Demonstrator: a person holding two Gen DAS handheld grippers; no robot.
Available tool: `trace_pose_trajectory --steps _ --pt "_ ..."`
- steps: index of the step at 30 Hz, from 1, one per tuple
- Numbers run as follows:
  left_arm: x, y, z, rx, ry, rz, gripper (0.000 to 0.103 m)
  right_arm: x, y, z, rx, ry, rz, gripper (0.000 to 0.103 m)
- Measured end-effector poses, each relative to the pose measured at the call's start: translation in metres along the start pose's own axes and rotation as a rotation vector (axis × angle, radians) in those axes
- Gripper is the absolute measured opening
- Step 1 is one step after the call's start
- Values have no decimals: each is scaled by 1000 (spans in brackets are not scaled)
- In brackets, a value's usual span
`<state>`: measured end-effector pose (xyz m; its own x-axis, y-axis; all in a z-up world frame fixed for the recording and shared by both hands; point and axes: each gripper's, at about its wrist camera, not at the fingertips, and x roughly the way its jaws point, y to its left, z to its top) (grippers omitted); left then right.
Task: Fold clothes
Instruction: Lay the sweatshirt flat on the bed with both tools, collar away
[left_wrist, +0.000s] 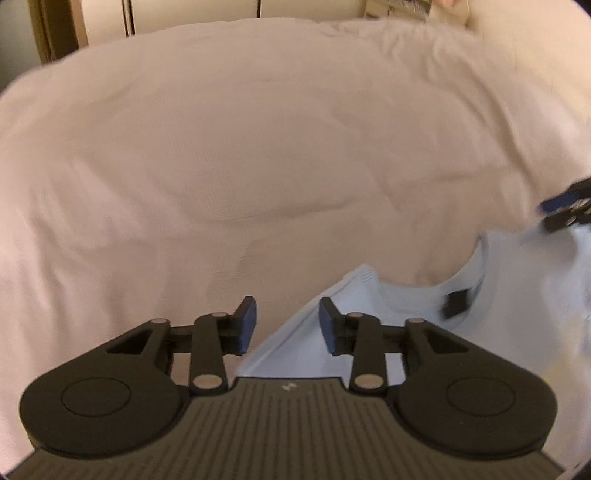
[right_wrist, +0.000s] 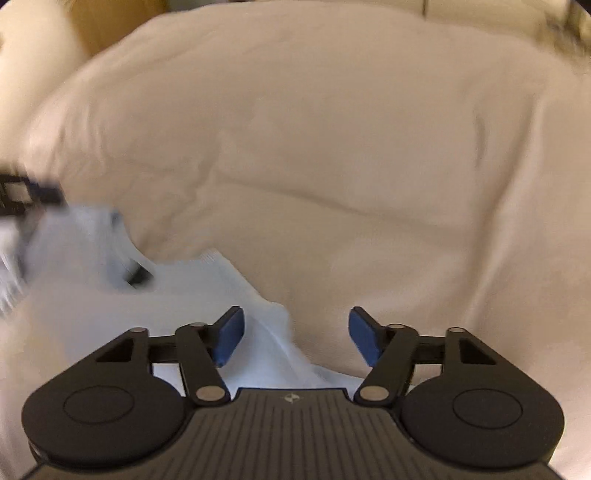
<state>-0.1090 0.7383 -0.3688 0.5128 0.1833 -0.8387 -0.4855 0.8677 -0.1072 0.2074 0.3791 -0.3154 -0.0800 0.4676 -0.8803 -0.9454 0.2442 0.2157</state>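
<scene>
Left wrist view: my left claw (left_wrist: 287, 320) hangs released, its two blue-padded fingers (left_wrist: 246, 322) parted with nothing between them, above the edge where a pale blue-white knitted garment (left_wrist: 314, 343) meets the cream-white bedcover (left_wrist: 229, 155). The garment lies flat on the bed at lower right, one corner pointing up and away from the claw. Its curved neckline shows at right, with a small black label (left_wrist: 457, 303) sewn just inside. My right claw (left_wrist: 567, 209) enters at the far right edge, blurred, just beside the garment's upper border.

Right wrist view: my right claw (right_wrist: 296, 336) is likewise released, blue pads (right_wrist: 364, 338) spread wide and gripping nothing. The pale garment (right_wrist: 110, 314) lies on the bed at lower left, its ragged edge running under the left pad and between the fingers. The black label (right_wrist: 138, 275) appears near the neckline, smeared by motion. My left claw (right_wrist: 26, 194) shows at the far left margin, too blurred to read its opening from here. The cream bedcover (right_wrist: 351, 166) fills the rest, creased in broad folds.
</scene>
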Motion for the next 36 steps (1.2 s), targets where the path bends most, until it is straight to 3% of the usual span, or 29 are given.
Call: trace_pose_trajectory --steps 2,4,5,6,7,8,9,11,13,16,18,19,21,23,25,28,31,34,36 --pt "10 -4 1 12 20 -18 43 10 -2 7 8 -10 57 64" --pt "21 -11 2 74 60 -25 38 26 -2 13 -2 22 81 64" --pt "27 -14 0 108 82 -24 30 37 -1 16 -6 56 95 65" --pt "31 -20 -4 145 102 -13 5 47 0 18 -9 89 109 64" --pt "30 -25 -7 173 96 0 1 56 3 18 -9 133 121 58" --pt "25 -29 -8 190 71 11 1 60 8 15 -31 155 132 21" --pt "15 -29 -9 193 29 15 1 65 14 13 -56 173 142 7" --pt "-8 -22 -11 168 -72 21 2 54 25 13 -108 93 110 6" --pt "-12 -18 -12 140 -124 64 3 37 31 9 -128 -23 70 6" --pt "13 -22 -15 141 -74 130 6 22 37 3 -138 -168 -8 4" --pt "31 -29 -16 167 -40 196 11 43 43 -2 -155 -149 -78 7" --pt "33 -32 -15 168 -40 225 18 52 46 -3 -164 -132 -128 14" --pt "34 -34 -12 148 -53 265 32 71 51 -6 -183 -97 -234 51" --pt "18 -28 -7 57 -100 253 34 57 51 -8 -138 -162 -284 55" --pt "-6 -20 -5 -26 -122 249 29 19 37 -17 -21 -245 -306 56" --pt "-39 -20 -16 -124 -112 132 29 -44 17 -49 71 -310 -335 56" --pt "-61 -40 -39 -173 -84 13 29 -80 22 -101 38 -255 -373 56" --pt "-66 -69 -61 -182 -33 -42 29 -72 51 -155 -92 -135 -395 55" --pt "-64 -87 -76 -184 -1 -60 29 -58 70 -181 -186 -81 -419 48"
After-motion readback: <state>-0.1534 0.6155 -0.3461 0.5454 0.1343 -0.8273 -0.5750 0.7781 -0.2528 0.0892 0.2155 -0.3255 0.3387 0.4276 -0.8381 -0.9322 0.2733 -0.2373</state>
